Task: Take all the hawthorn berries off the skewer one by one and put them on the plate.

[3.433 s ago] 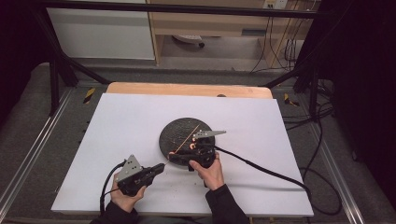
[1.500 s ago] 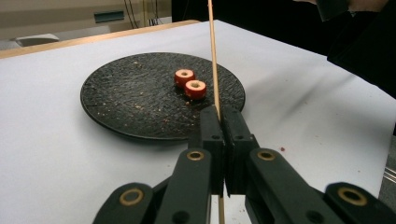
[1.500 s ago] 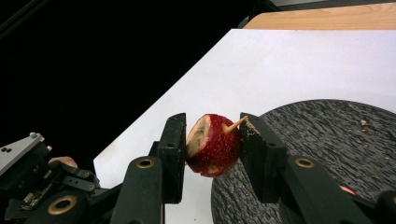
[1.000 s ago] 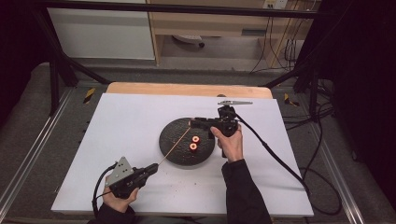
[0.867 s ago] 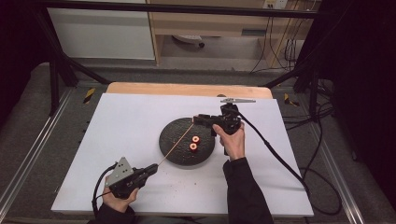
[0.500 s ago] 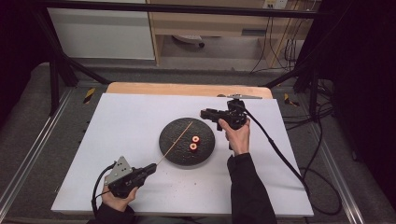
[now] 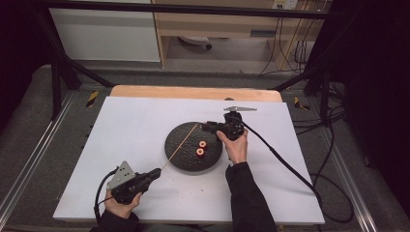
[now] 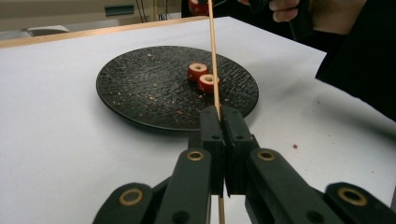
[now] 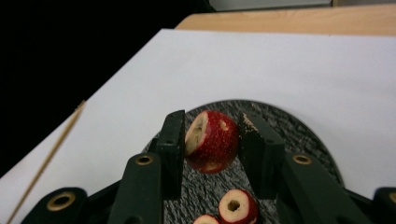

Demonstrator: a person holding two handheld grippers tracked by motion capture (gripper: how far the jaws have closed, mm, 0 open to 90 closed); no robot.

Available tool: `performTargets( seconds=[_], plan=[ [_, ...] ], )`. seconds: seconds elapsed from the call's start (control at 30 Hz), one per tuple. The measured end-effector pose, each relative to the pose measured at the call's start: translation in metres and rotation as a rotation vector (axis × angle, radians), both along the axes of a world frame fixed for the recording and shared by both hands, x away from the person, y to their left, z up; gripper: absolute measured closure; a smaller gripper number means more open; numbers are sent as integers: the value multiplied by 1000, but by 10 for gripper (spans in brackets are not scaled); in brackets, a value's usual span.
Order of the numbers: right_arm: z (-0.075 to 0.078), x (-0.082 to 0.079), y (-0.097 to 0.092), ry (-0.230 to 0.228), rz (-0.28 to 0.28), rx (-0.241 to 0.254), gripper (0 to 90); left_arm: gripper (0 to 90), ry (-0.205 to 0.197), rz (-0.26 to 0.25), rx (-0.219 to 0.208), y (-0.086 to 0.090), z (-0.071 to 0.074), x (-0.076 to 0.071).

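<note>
A black round plate (image 7: 180,153) lies mid-table with two red cored fruit rings (image 7: 200,147) on it. My left gripper (image 7: 154,173) sits near the front left, shut on the lower end of a thin wooden skewer (image 7: 180,145) that slants up over the plate. In the left gripper view the skewer (image 8: 213,70) rises from between the closed jaws. My right gripper (image 7: 206,127) hovers at the plate's far edge, shut on a red fruit piece (image 9: 212,140), close to the skewer's tip. The skewer (image 9: 46,158) appears at the left of the right gripper view, apart from the fruit.
The white tabletop (image 7: 135,125) stretches bare around the plate, with a wooden strip (image 7: 193,93) along its far edge. Cables (image 7: 285,162) trail from the right gripper across the right side. Red crumbs (image 8: 295,146) dot the table near the plate.
The right gripper, holding the fruit piece, has come down and slightly left toward the skewer's tip. The left gripper and skewer have stayed put.
</note>
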State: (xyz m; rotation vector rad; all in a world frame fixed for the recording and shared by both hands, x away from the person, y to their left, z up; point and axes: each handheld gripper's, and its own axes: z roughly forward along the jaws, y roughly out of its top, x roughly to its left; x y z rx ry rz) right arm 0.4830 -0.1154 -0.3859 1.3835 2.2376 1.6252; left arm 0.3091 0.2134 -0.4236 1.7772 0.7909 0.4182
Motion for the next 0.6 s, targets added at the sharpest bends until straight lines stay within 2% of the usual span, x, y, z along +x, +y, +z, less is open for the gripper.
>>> performTargets(
  seconds=[0.17, 0.3, 0.6],
  plan=[
    [-22, 2, 13, 26, 11, -21, 639, 883, 7, 1, 0, 0, -1, 1],
    [-37, 6, 21, 38, 10, -56, 639, 883, 11, 1, 4, 0, -2, 2],
    [-57, 13, 28, 44, -16, -125, 636, 883, 21, -2, 12, -1, -3, 3]
  ],
)
